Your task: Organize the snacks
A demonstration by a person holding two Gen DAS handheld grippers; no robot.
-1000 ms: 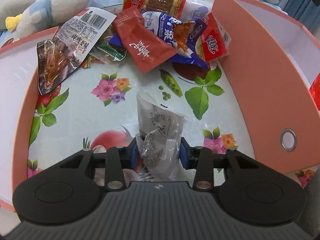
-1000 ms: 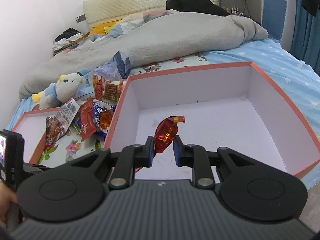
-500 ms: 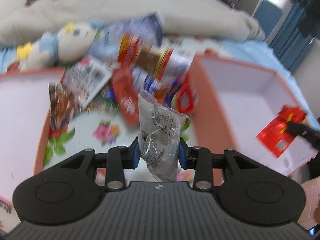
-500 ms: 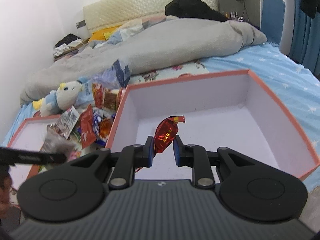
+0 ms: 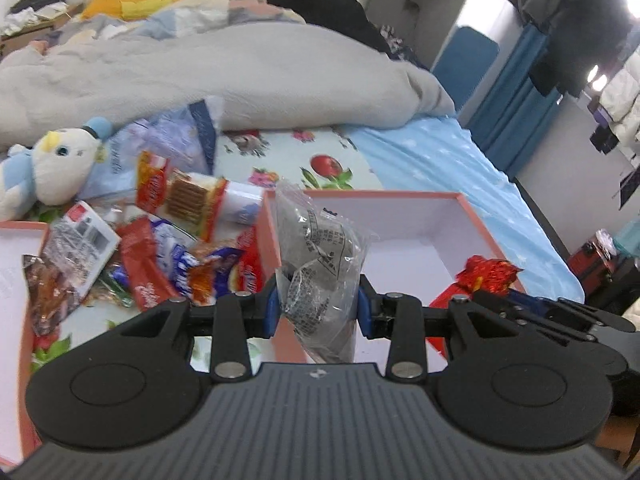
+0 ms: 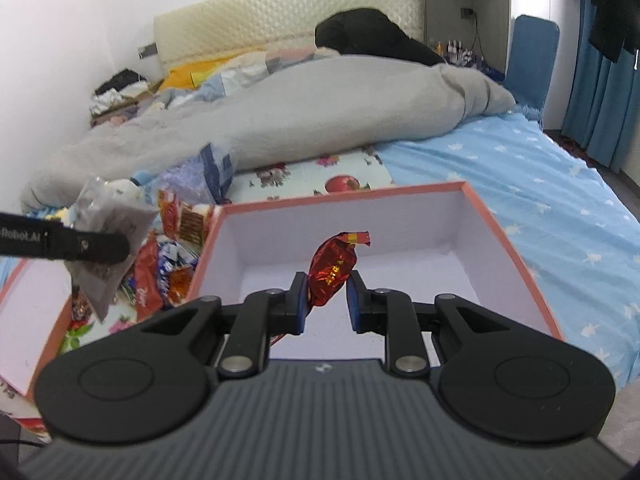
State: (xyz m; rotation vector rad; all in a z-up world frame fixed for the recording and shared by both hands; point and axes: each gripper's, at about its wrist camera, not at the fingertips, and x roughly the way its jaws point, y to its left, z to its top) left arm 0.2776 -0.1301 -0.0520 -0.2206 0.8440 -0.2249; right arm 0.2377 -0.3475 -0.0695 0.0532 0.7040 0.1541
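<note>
Snacks (image 5: 172,248) heaped on floral bedsheet (image 5: 280,152).

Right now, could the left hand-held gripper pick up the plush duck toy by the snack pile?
Probably not yet. The left hand-held gripper is already shut on a clear crinkled snack packet, and the white and blue plush duck toy lies well beyond, behind the snack pile.

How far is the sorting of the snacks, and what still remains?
Nothing looks sorted yet: the pink box shows only bare floor. In hand: the left gripper is shut on a grey packet, and the right gripper is shut on a red foil snack above that box. Left: the pile of snacks on the floral cloth.
</note>
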